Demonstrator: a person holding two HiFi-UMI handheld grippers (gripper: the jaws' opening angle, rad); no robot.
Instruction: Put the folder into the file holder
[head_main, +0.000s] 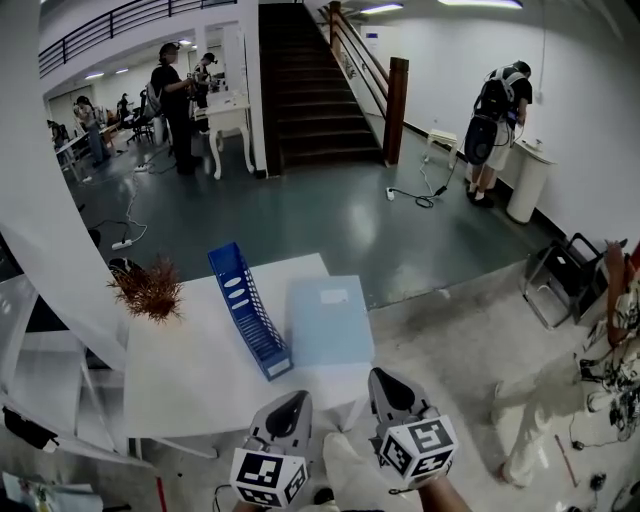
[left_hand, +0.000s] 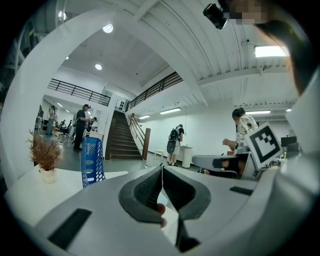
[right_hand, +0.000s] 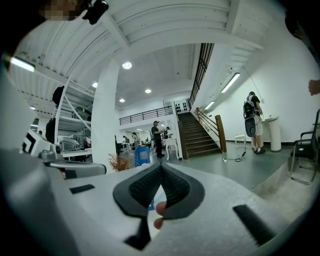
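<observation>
L gripper (head_main: 296, 398) & R gripper (head_main: 381, 377) are held side by side at the near edge of the white table (head_main: 190, 385). Both are level w/ noses pointing across it, marker cubes toward the person. R sits a bit further fwd than L.

L gripper view: L gripper (left_hand: 162, 171) has its dark pads pressed together, no gap, nothing btwn them. R gripper view: same for the R gripper (right_hand: 161, 169), jaws fully closed and empty.

Folder (head_main: 330, 320), light blue, lies flat on the table's right part, ahead of both grippers and apart from them. File holder (head_main: 247, 310), blue w/ slotted side, stands just left of the folder, long side running away from the person. Can't tell if the two touch. It also shows in both gripper views (left_hand: 92, 161) (right_hand: 142, 155).

Dried plant (head_main: 150, 290) at the table's far left corner.
</observation>
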